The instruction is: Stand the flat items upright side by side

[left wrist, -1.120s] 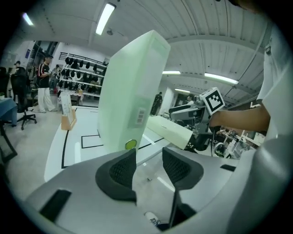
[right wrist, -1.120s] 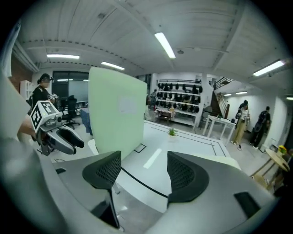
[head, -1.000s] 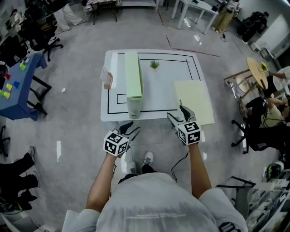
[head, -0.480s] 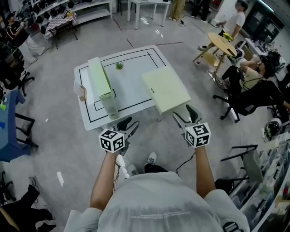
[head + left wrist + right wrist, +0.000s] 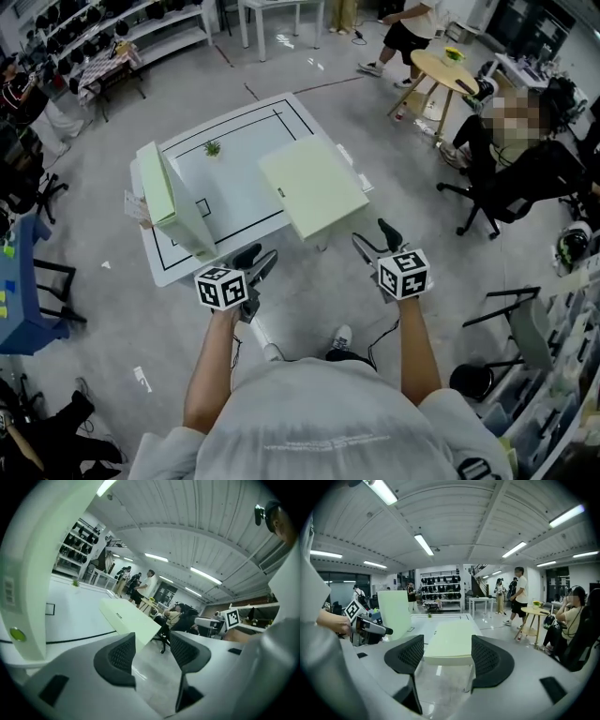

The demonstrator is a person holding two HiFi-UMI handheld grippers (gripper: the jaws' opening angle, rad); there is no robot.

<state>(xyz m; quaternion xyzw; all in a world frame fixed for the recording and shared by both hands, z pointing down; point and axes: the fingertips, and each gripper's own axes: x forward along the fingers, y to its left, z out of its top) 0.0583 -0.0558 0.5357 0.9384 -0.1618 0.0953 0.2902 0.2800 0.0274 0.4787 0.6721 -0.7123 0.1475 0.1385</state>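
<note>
Flat box lies ahead of the right gripper's parted fingers, untouched.

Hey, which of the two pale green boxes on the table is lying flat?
The right-hand box, lying broad face up on the table. The left-hand box stands on its edge instead.

On the white table (black-lined): small plant; left of plant, upright green box; right of plant, flat green box, overhanging the edge.
</note>
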